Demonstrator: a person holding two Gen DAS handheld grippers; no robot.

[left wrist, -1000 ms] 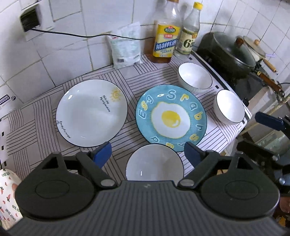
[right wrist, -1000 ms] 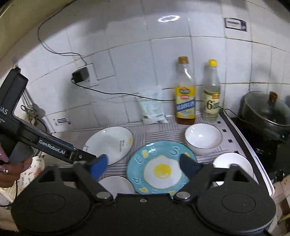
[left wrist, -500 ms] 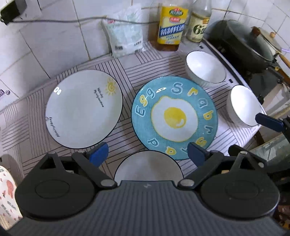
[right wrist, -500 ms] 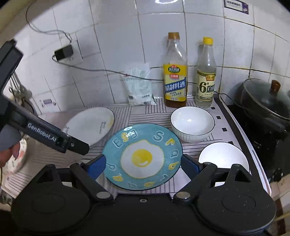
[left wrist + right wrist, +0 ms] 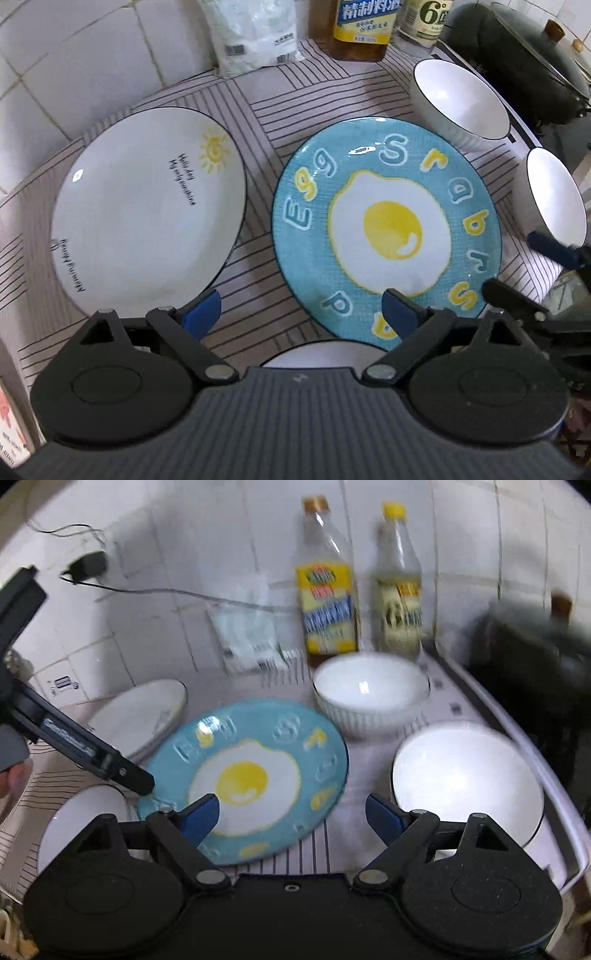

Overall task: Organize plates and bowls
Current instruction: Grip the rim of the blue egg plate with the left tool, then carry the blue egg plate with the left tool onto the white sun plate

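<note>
Both grippers have dropped closer — left gripper [image 5: 301, 314] and right gripper [image 5: 291, 814] gape above the egg-printed blue plate [image 5: 388, 229].

The blue plate [image 5: 388, 229] and white plate [image 5: 147, 210] look glossy, glazed ceramic. The striped cloth [image 5: 258, 96] is matt. The bottles [image 5: 327, 579] are clear plastic.

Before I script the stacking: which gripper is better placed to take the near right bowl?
Right, probably. The right gripper is open, with one fingertip right beside that bowl. The left gripper, also open, sits between the white plate and egg plate.
</note>
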